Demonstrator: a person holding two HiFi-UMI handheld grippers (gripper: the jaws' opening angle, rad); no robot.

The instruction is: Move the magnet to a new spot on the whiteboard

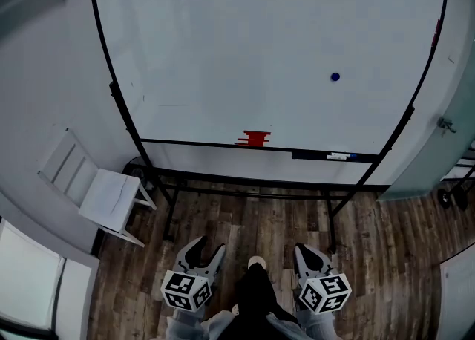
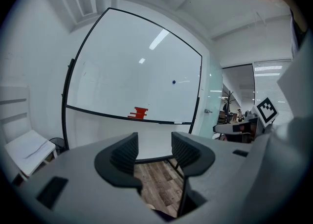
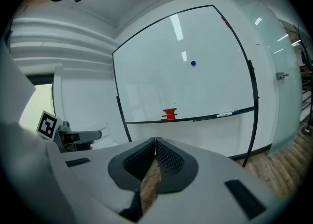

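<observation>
I find both grippers held low and near, over the wood floor (image 1: 245, 220), well short of the whiteboard (image 1: 252, 34). The left gripper (image 1: 205, 251) has its jaws standing apart with a clear gap; in the left gripper view (image 2: 154, 145) I see only floor between them, nothing gripped. The right gripper (image 1: 314, 257) has its jaws brought together, tips meeting, with nothing held between them (image 3: 155, 152). The magnet (image 1: 335, 76), a small blue disc, sits on the right part of the board face at about mid-height, well apart from both grippers. A red item (image 1: 254, 138) rests on the board's lower ledge near its middle, and a marker (image 1: 338, 156) lies on that ledge further right. A white chair (image 1: 100, 194) stands left of the board frame.
</observation>
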